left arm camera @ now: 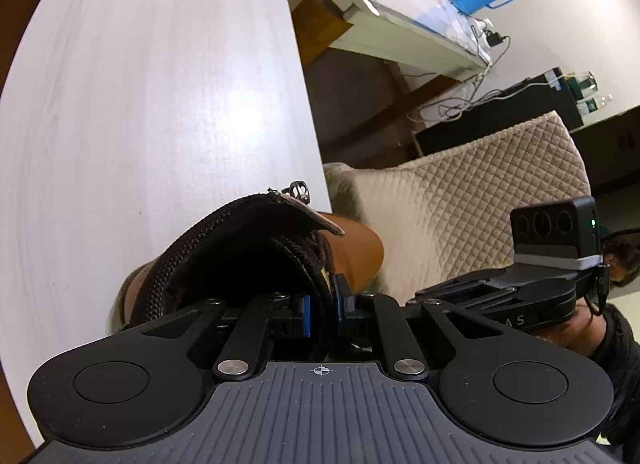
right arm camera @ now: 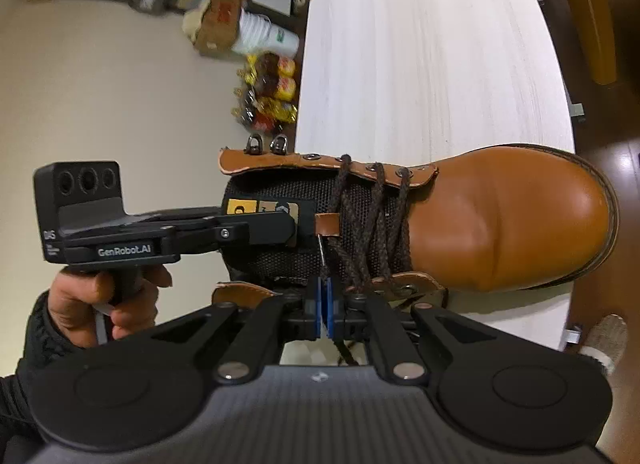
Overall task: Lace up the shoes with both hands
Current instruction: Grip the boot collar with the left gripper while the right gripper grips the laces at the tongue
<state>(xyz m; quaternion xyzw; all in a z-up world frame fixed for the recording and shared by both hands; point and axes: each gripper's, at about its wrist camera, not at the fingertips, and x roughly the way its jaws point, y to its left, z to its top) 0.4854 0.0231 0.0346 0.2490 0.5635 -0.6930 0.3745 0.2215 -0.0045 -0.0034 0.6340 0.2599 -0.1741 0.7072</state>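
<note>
Three lower eyelet pairs of your boot carry the brown lace; it stands on the white table. Your right gripper pinches the lace's thin tip beside the tongue; your left gripper clamps that tongue. Expect limp, grippy cord and stiff, weighty leather, so hold near the tip.

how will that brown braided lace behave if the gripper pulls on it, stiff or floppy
Probably floppy: the lace curves loosely between the boot's eyelets rather than lying straight. Its coarse braid looks grippy, so it should hold in the right gripper and drag at each eyelet.
</note>
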